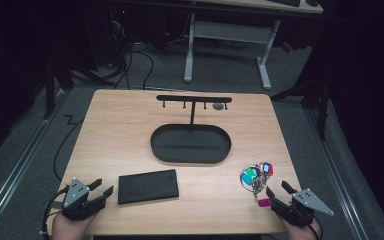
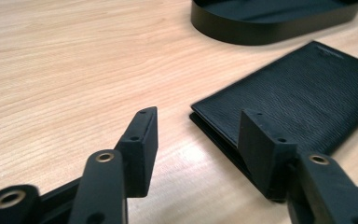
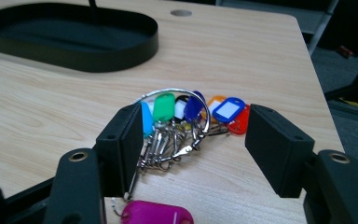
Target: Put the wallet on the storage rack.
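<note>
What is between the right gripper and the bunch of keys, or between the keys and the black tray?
Nothing visible. The right gripper is open with the key bunch lying just beyond its jaws. Between the keys and the oval tray there is bare tabletop; the wallet lies off to the left.

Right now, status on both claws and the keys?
Left claw open beside wallet. Right claw open, empty, at keys on table. Tray beyond, nothing blocking.

We seem to be in a lab or test room. Around the wooden table (image 1: pixel 130 125) we see dark curtains (image 1: pixel 365 100), grey carpet (image 1: pixel 220 75), loose floor cables (image 1: pixel 130 65), and another desk (image 1: pixel 230 30) behind.
</note>
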A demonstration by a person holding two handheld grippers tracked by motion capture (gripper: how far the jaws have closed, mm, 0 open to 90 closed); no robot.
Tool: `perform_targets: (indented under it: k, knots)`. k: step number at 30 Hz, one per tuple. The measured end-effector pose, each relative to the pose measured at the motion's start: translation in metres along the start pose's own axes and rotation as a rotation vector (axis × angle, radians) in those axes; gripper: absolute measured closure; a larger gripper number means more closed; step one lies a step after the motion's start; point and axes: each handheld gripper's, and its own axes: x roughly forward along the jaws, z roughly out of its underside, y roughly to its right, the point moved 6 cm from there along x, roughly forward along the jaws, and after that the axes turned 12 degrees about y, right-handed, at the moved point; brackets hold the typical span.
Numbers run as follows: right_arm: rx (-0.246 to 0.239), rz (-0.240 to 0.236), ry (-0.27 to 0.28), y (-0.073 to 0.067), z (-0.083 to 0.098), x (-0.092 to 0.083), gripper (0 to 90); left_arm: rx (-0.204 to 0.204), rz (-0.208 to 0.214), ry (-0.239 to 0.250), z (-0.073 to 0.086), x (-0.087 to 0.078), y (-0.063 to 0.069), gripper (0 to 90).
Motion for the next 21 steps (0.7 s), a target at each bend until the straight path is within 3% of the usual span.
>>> perform_targets:
  k: [3, 6, 9, 11, 15, 17, 21]
  knots:
    - [-0.014, 0.003, -0.013, -0.001, 0.002, 0.003, 38.6, -0.021, 0.001, -0.006, 0.001, 0.005, 0.0, 47.1]
    - [-0.015, -0.006, 0.008, -0.004, 0.002, 0.003, 39.2, 0.005, -0.001, -0.029, 0.002, 0.009, 0.003, 47.2]
    - [-0.052, 0.006, 0.02, -0.003, -0.001, -0.001, 43.6, 0.012, 0.0, -0.047, 0.004, 0.011, 0.004, 50.0]
    - [-0.043, 0.009, 0.03, -0.001, -0.002, -0.002, 44.0, 0.013, -0.003, -0.064, 0.006, 0.011, 0.004, 55.1]
    - [-0.041, 0.041, 0.045, 0.003, -0.005, -0.002, 47.8, 0.017, -0.008, -0.101, 0.01, 0.01, 0.005, 73.9]
    - [-0.055, 0.065, 0.069, 0.004, -0.01, -0.002, 49.6, 0.038, -0.001, -0.133, 0.014, 0.012, 0.006, 77.6]
    - [-0.053, 0.058, 0.067, 0.002, -0.011, 0.001, 49.5, 0.066, 0.017, -0.172, 0.019, 0.015, 0.011, 83.7]
